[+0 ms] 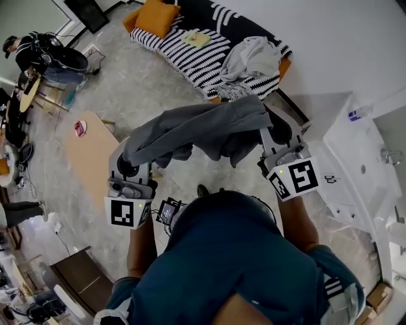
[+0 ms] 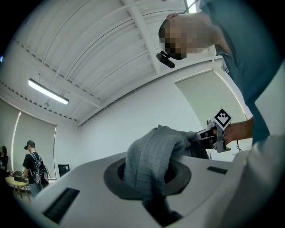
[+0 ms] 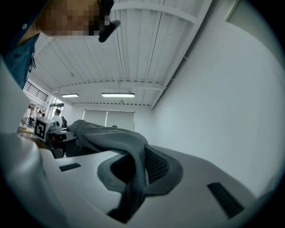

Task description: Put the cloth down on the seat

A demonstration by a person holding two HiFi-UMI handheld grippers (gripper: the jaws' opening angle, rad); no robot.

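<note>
Grey cloth (image 1: 203, 127) stretched between left gripper (image 1: 130, 164) and right gripper (image 1: 273, 138), fingers (image 3: 156, 165) of both clamped on it

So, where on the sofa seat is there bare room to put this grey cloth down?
The striped seat is bare between the flat yellow item and the pale clothes heap. That heap crowds one end; the orange cushion takes the other.
</note>
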